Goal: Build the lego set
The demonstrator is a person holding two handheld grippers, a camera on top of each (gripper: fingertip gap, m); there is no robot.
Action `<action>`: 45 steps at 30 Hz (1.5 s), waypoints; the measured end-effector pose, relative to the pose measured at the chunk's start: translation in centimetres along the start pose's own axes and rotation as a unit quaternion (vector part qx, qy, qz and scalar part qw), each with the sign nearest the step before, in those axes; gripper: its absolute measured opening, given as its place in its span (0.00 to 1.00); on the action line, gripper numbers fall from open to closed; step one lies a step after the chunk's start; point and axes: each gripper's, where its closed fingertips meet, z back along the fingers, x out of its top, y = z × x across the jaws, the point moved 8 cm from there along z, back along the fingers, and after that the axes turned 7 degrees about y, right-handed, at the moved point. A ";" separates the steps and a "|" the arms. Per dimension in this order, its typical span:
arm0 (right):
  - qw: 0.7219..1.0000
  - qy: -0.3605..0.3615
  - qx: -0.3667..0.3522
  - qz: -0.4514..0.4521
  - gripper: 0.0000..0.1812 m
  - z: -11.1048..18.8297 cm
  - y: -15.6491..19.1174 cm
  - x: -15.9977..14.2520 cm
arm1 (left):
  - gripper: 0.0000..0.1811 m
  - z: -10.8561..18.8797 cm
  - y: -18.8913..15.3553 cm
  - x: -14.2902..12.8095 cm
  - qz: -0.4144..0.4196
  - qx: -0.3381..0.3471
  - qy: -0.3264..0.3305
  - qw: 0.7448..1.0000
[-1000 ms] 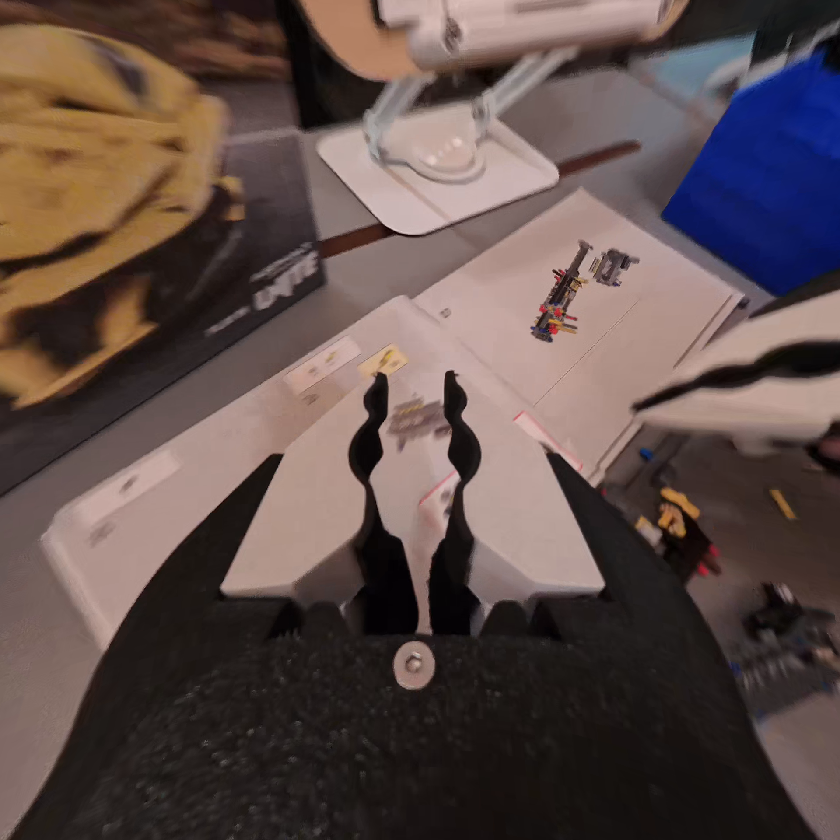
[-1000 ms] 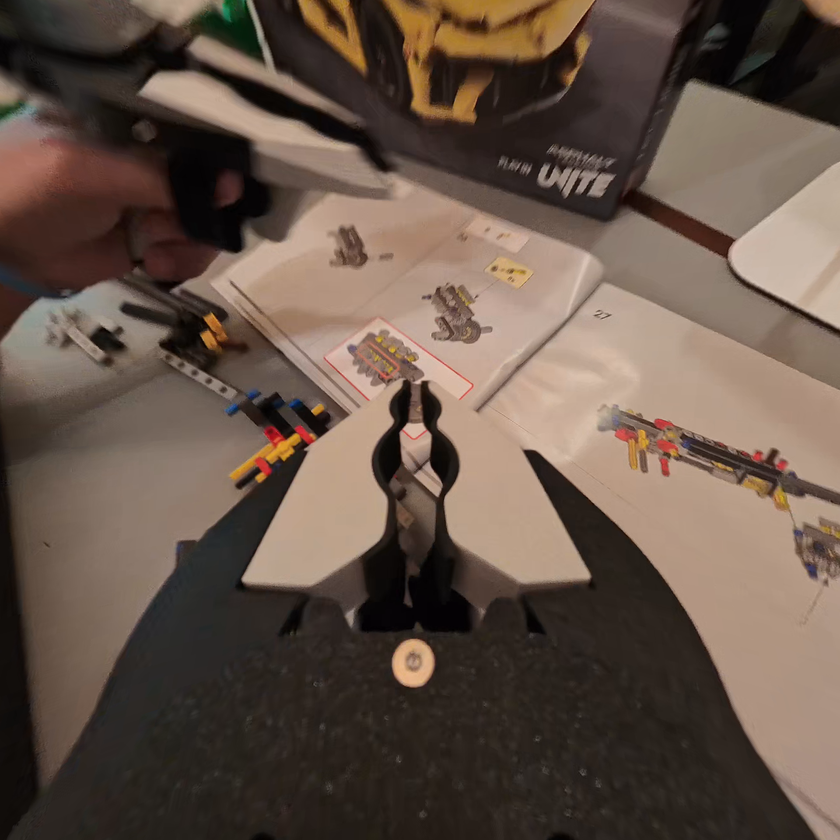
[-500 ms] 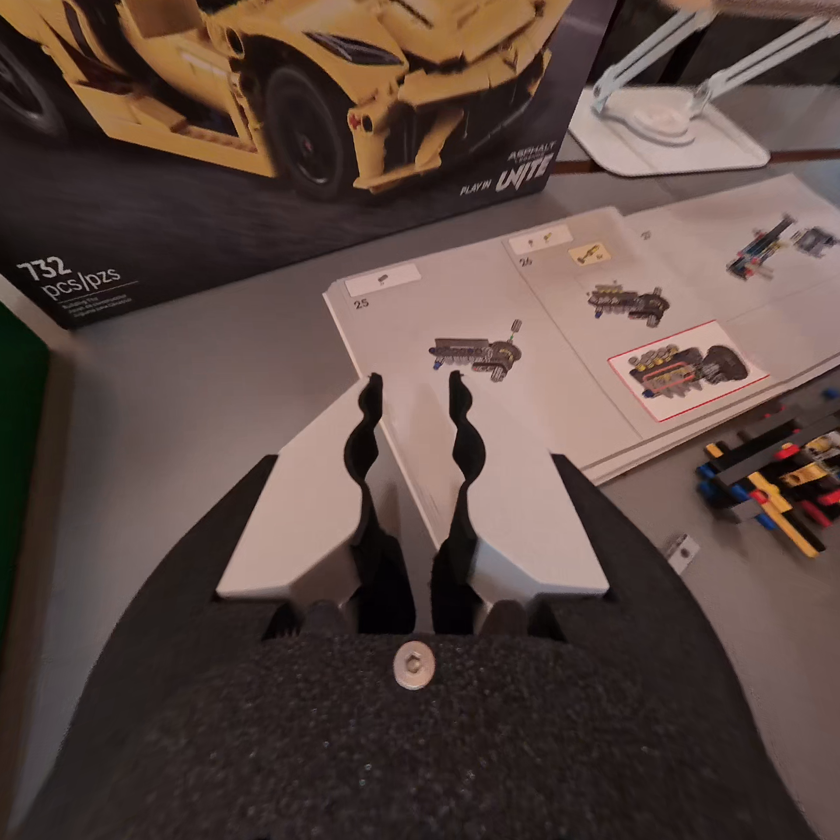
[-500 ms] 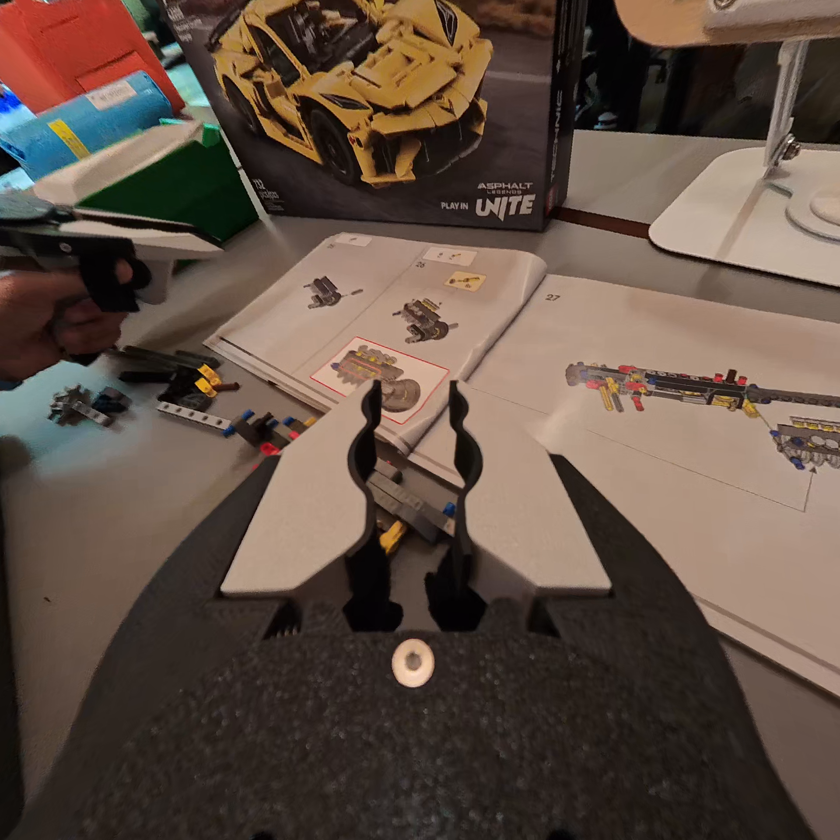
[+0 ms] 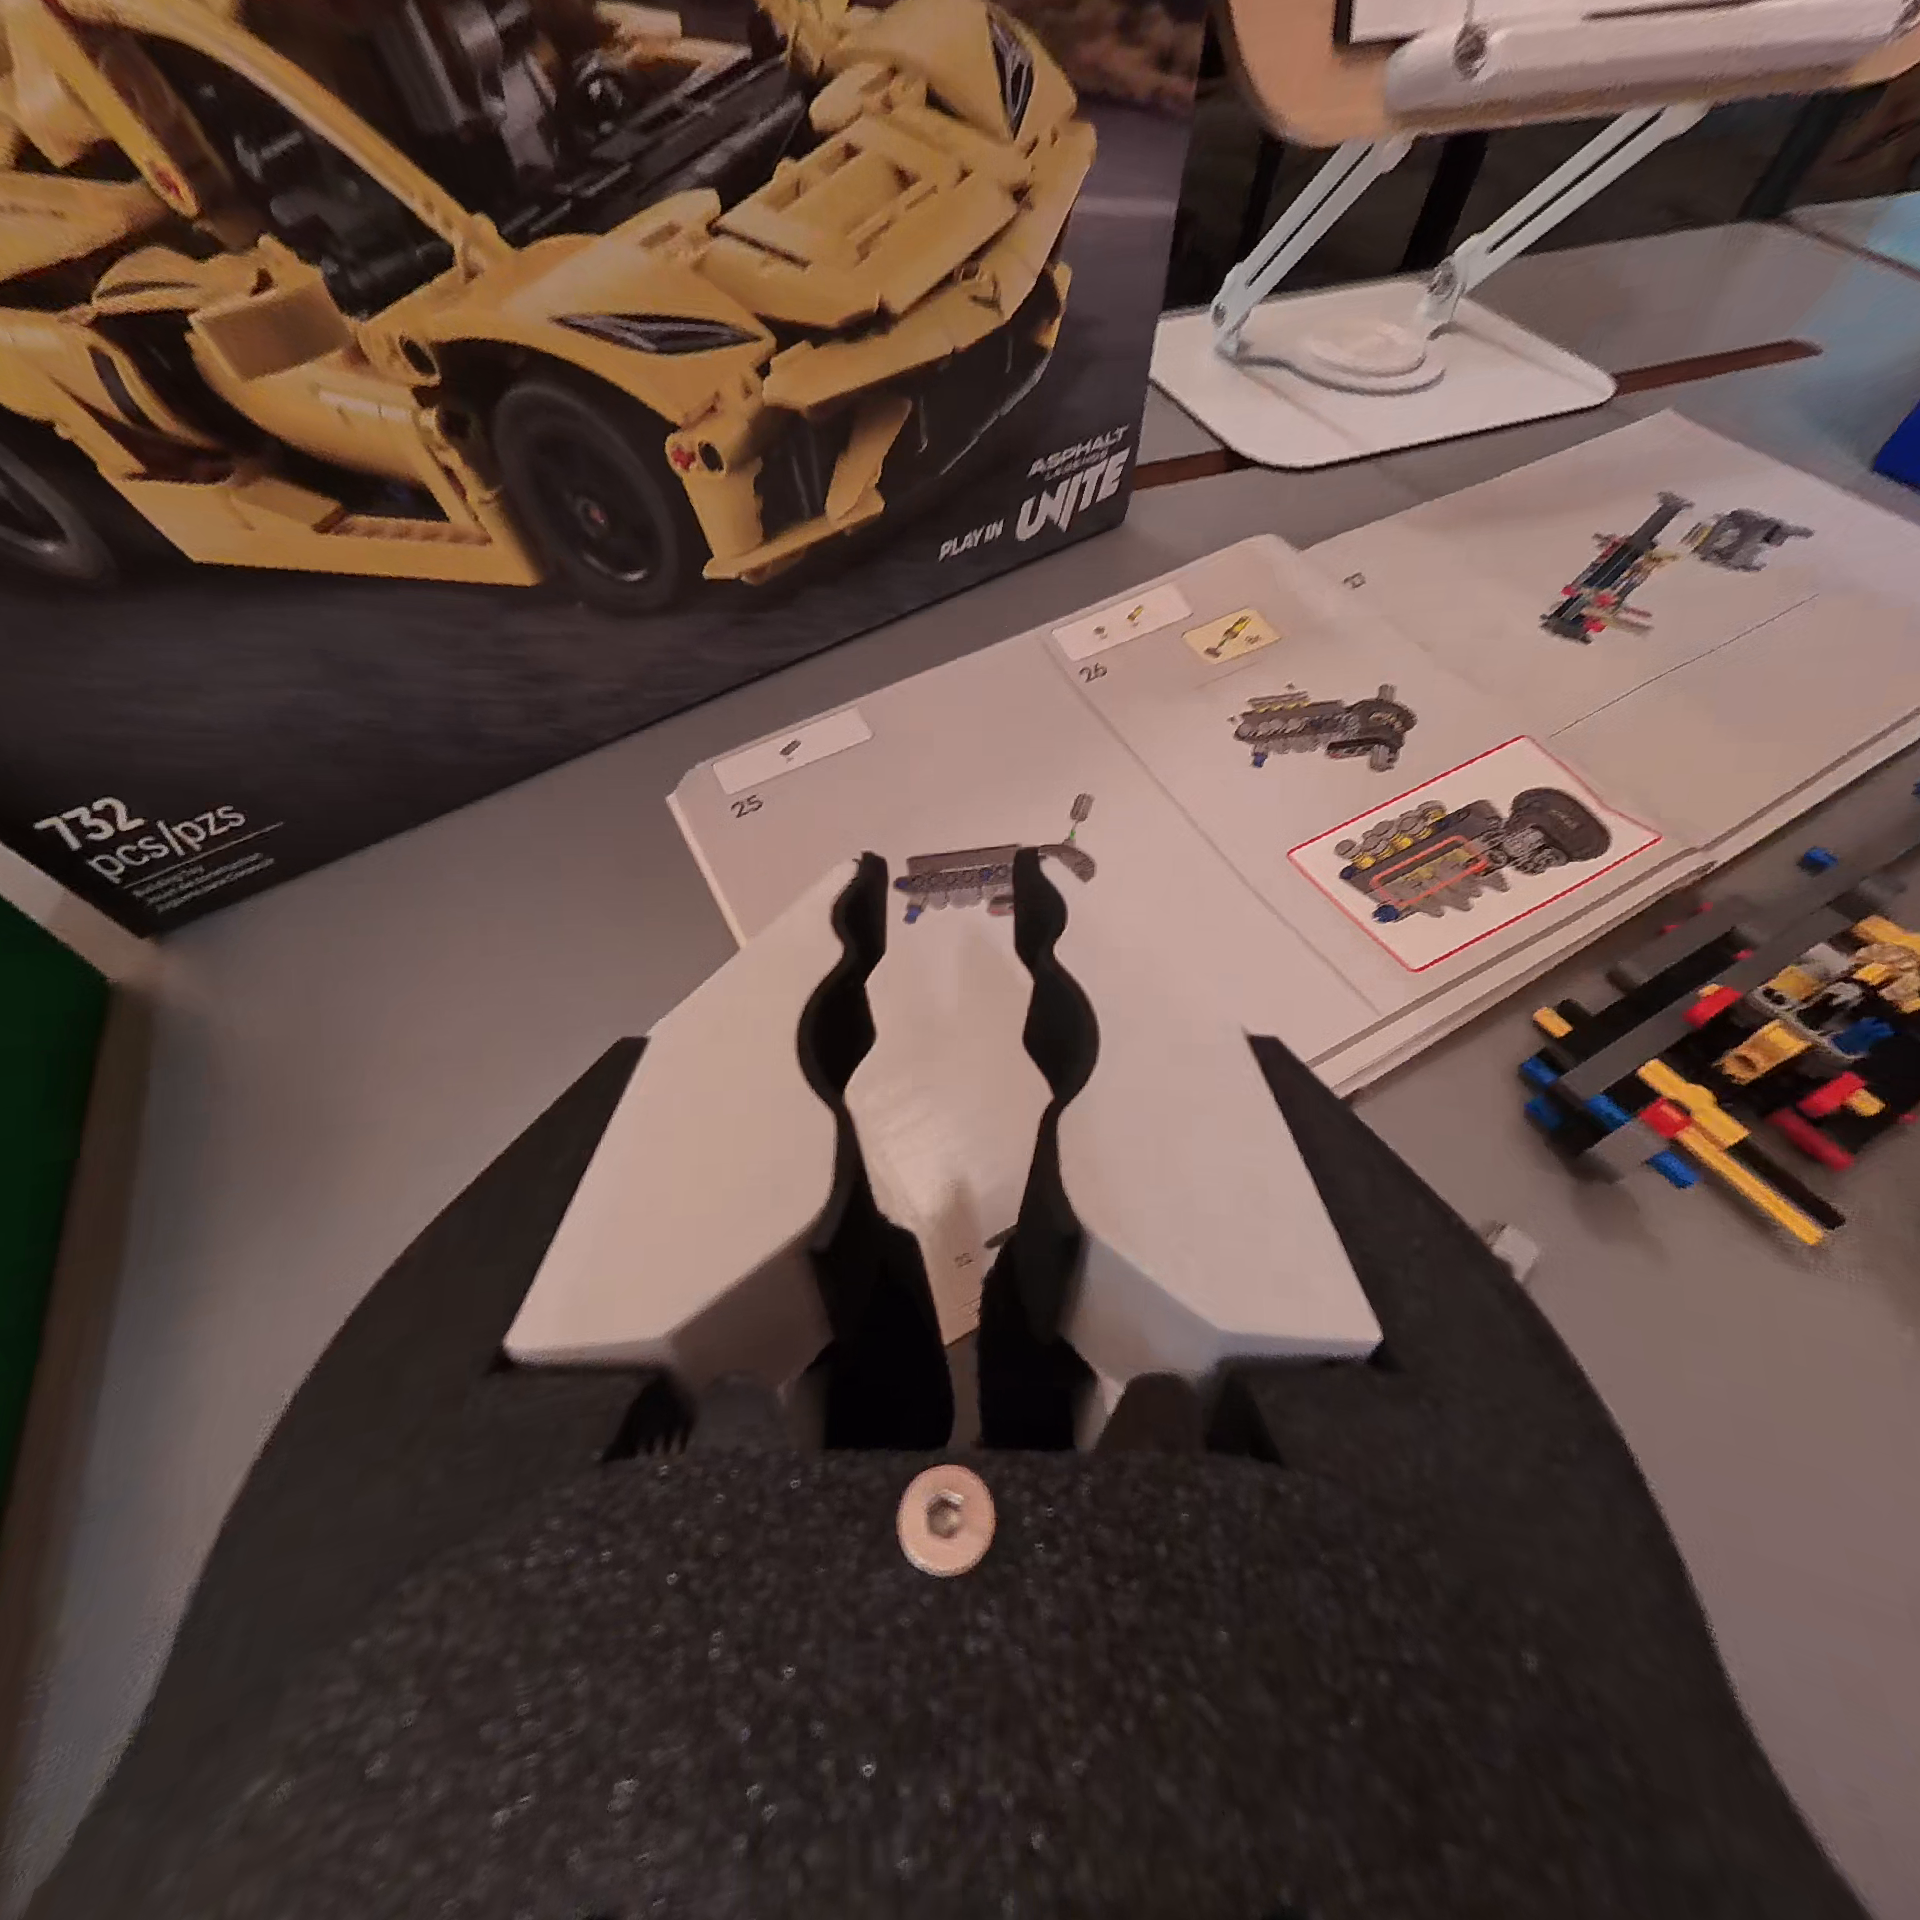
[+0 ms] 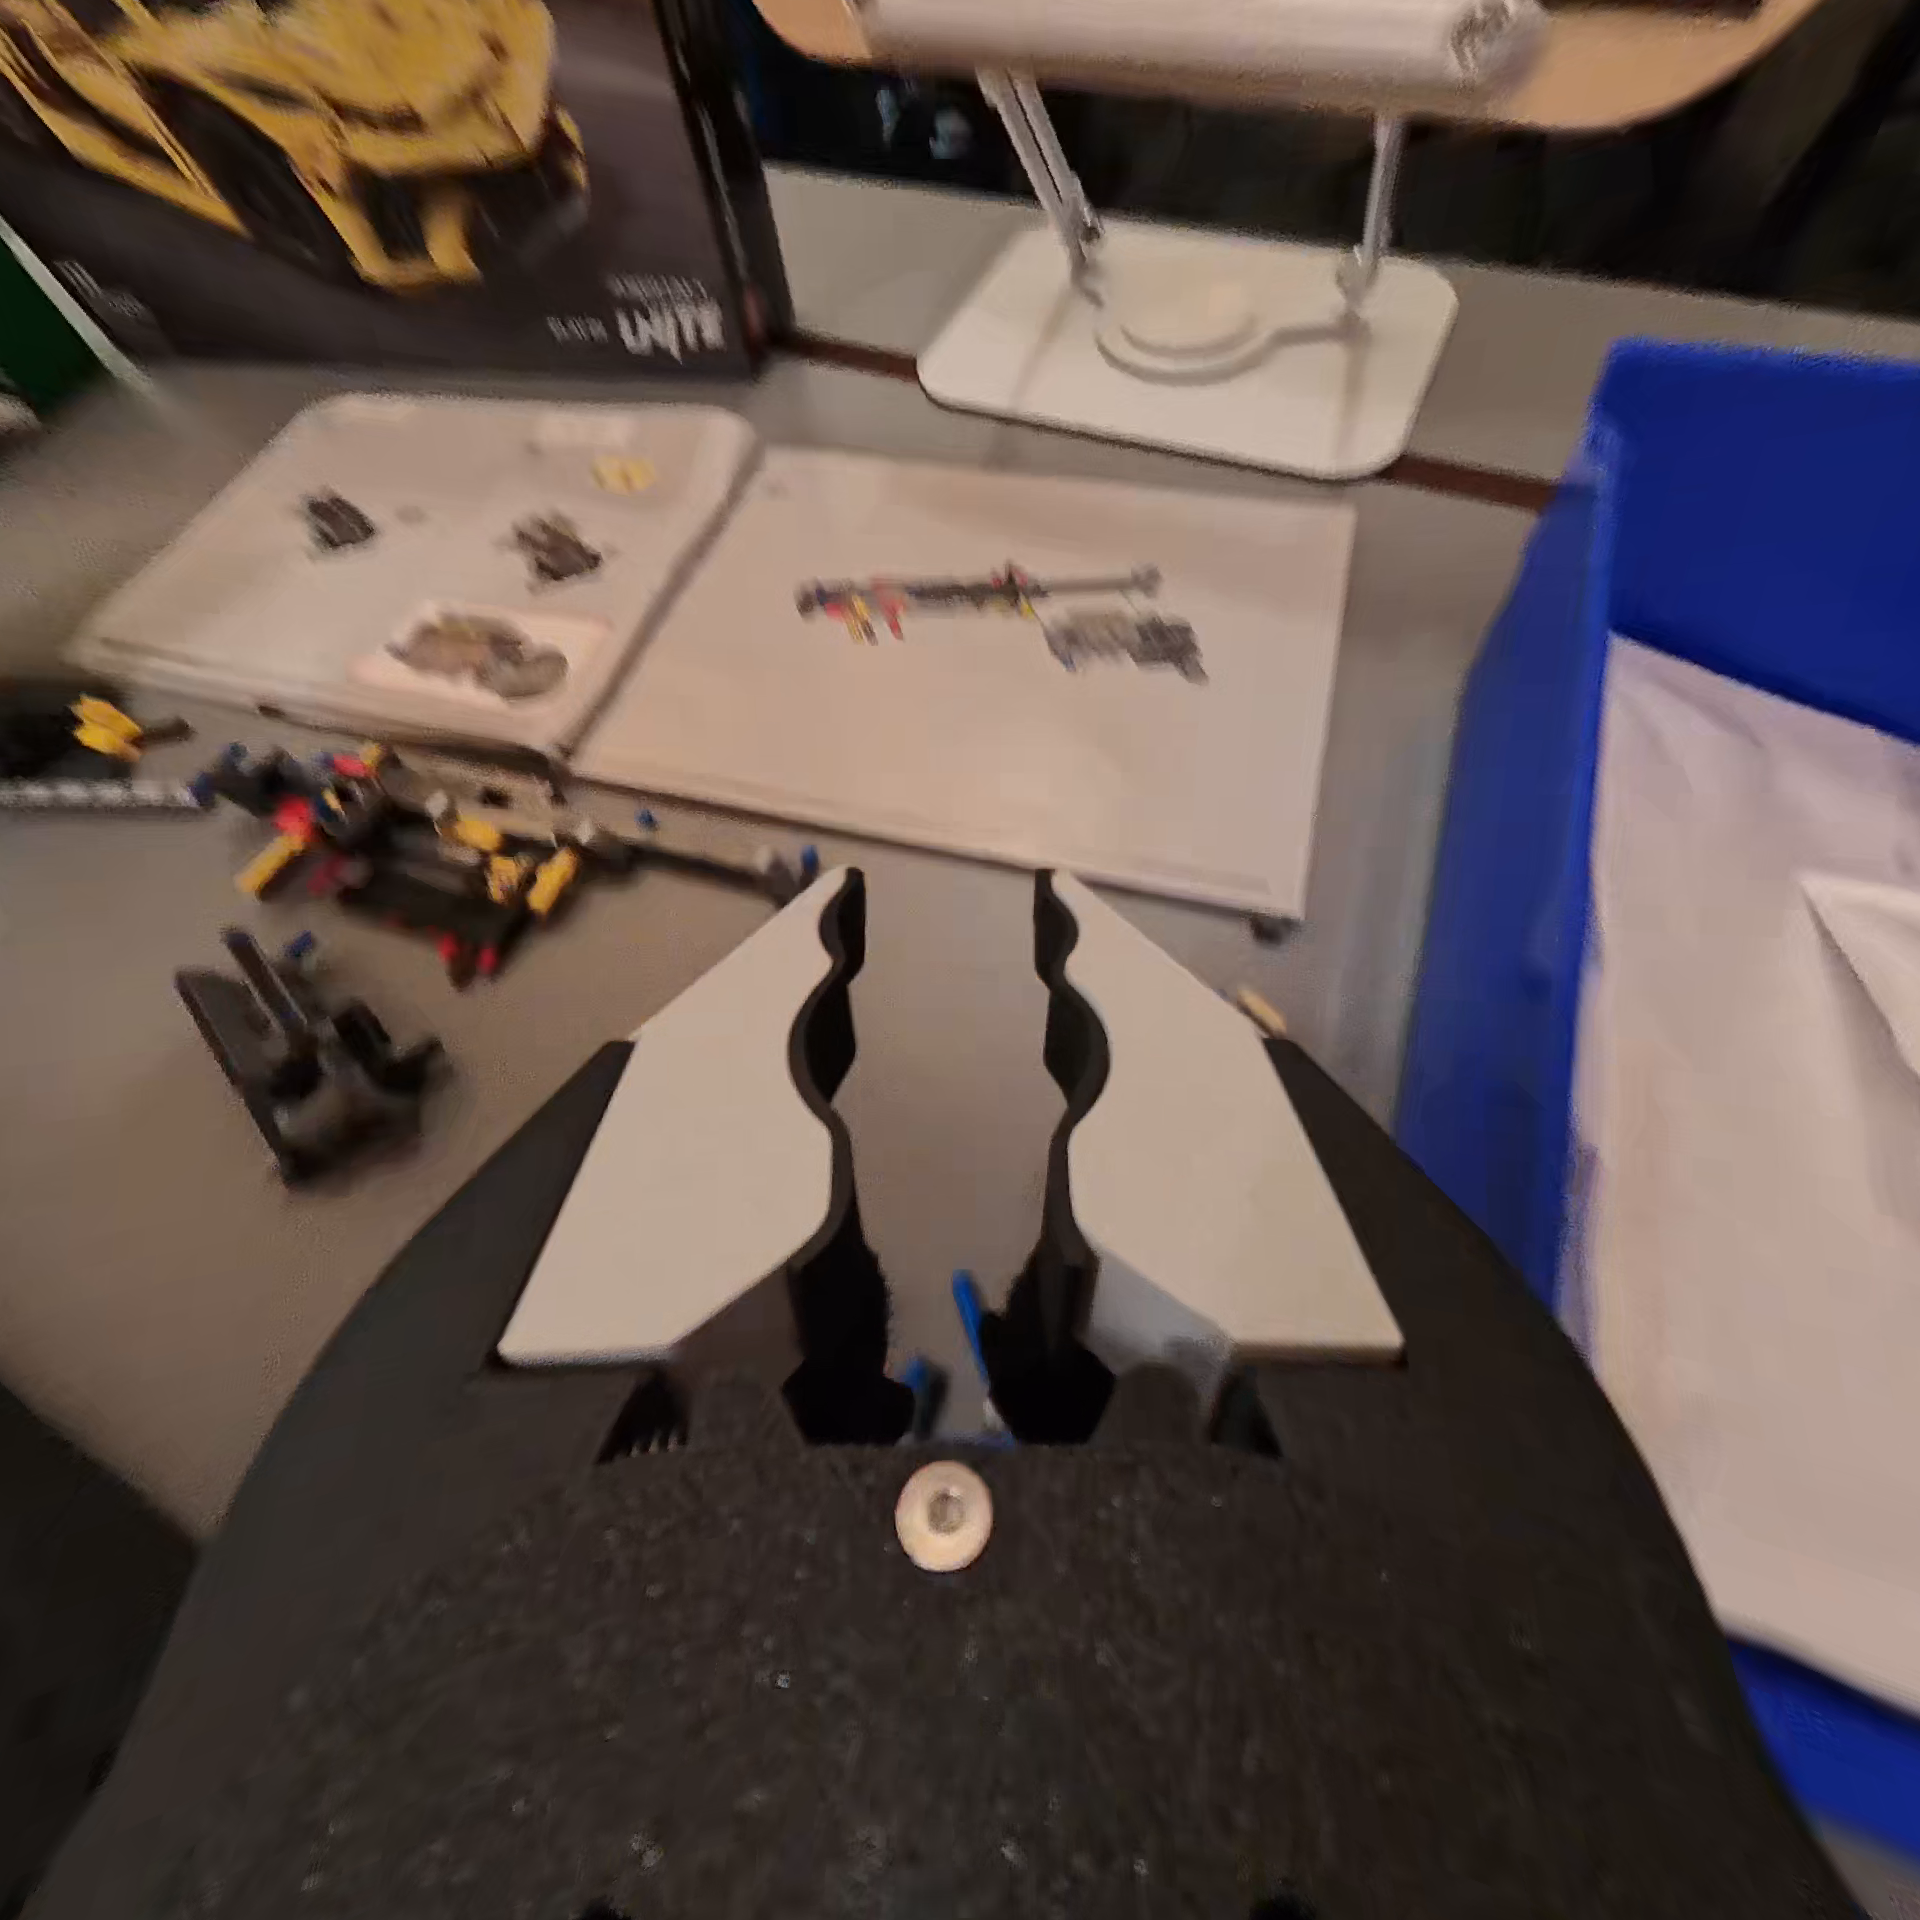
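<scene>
My left gripper (image 5: 948,868) is open and empty above the left page of the open instruction booklet (image 5: 1195,831). A partly built assembly of black, yellow, red and blue pieces (image 5: 1714,1070) lies to its right on the grey table. My right gripper (image 6: 948,894) is open and empty over bare table in front of the booklet (image 6: 935,675). The same assembly (image 6: 416,842) lies to its left, with a separate black sub-assembly (image 6: 301,1049) nearer. Small blue pieces (image 6: 966,1320) show on the table between my right fingers' bases.
The set's box with a yellow car picture (image 5: 468,343) stands behind the booklet. A white stand base (image 6: 1195,343) sits at the back. A blue bin (image 6: 1683,831) holding white paper is close on the right. A green box edge (image 5: 42,1122) is at far left. The grippers' ends are close to 40 cm from one another. To the separate black sub-assembly (image 6: 301,1049): right tips about 20 cm, left tips about 25 cm.
The right gripper opened from nearly shut, then swung right and back, away from the booklet toward the blue bin. The left gripper swung left toward the box, then moved slightly closer over the booklet's left page.
</scene>
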 end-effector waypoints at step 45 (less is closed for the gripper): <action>0.941 0.192 0.164 0.226 0.04 -4.7 20.7 -8.2 | 0.11 -0.3 -3.7 0.1 -0.082 0.003 0.000 0.997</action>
